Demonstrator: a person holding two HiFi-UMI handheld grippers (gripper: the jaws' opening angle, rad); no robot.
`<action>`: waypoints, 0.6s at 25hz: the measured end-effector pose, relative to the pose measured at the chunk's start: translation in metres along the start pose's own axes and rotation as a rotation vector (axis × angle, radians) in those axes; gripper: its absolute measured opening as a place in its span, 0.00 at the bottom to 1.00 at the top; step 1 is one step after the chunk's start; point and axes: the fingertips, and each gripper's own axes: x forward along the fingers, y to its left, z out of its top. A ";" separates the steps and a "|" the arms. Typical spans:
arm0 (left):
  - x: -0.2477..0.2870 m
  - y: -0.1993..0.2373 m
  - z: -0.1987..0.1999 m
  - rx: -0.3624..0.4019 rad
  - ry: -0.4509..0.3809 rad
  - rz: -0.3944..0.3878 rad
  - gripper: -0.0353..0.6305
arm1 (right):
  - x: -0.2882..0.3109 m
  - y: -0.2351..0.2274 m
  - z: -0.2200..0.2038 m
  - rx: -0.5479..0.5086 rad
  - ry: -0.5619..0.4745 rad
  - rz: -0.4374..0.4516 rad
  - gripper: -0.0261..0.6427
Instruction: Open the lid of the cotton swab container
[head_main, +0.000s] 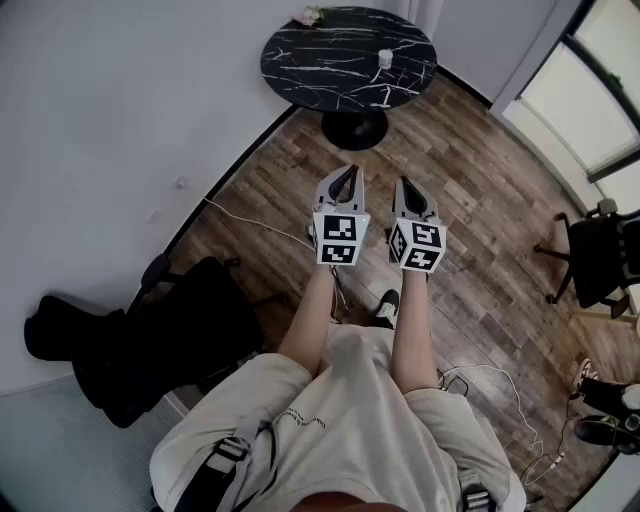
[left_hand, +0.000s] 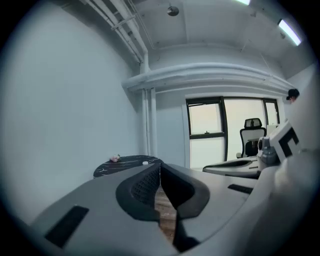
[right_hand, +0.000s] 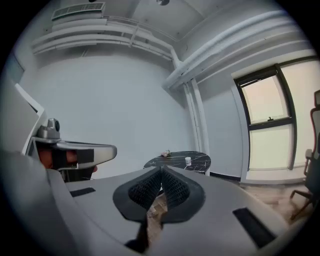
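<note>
A small white cotton swab container (head_main: 384, 59) stands on the round black marble table (head_main: 330, 70) at the far end of the room; it also shows in the right gripper view as the container (right_hand: 188, 161) and in the left gripper view as a white dot, the container (left_hand: 145, 162). My left gripper (head_main: 349, 170) and right gripper (head_main: 402, 183) are held side by side over the wooden floor, well short of the table. Both are shut with nothing between the jaws, as seen on the left gripper (left_hand: 160, 166) and the right gripper (right_hand: 161, 170).
A small pink flower piece (head_main: 308, 16) lies at the table's far left edge. A black bag (head_main: 150, 340) sits on the floor by the left wall. An office chair (head_main: 600, 255) stands at the right. White cables (head_main: 500, 395) run across the floor.
</note>
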 end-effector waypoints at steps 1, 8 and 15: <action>0.006 -0.005 0.008 0.000 -0.020 -0.006 0.09 | 0.000 -0.005 0.005 -0.013 -0.014 0.006 0.09; 0.033 -0.022 0.027 -0.088 -0.073 -0.004 0.09 | 0.005 -0.036 0.025 -0.002 -0.096 0.022 0.09; 0.053 -0.034 0.035 -0.058 -0.076 0.023 0.09 | 0.010 -0.049 0.036 0.010 -0.129 0.127 0.09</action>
